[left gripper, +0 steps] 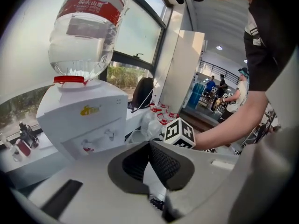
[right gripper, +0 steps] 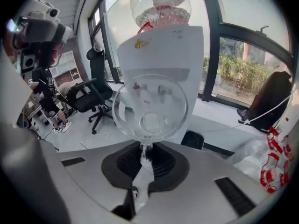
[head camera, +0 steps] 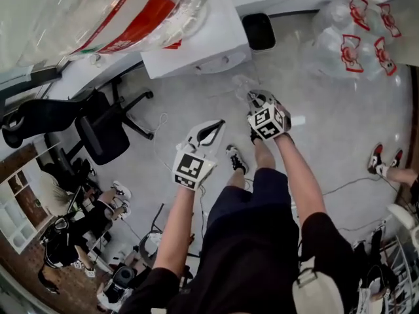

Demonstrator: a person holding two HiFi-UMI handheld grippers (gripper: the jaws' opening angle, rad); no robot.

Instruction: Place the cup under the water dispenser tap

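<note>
The right gripper (right gripper: 142, 160) pinches the thin rim of the clear, round plastic cup (right gripper: 150, 108) in its fingers (right gripper: 163, 164), up in front of the white, boxy water dispenser (right gripper: 161, 45), so I think it should go slowly, stand the cup straight and slide it under a little tap (left gripper: 110, 134), while the left gripper (left gripper: 148, 144) is closed on nothing.

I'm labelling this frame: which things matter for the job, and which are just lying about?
Job: cup, right tool holding it, dispenser, taps.
Lying about: chair, spare bottles, black bin.
</note>
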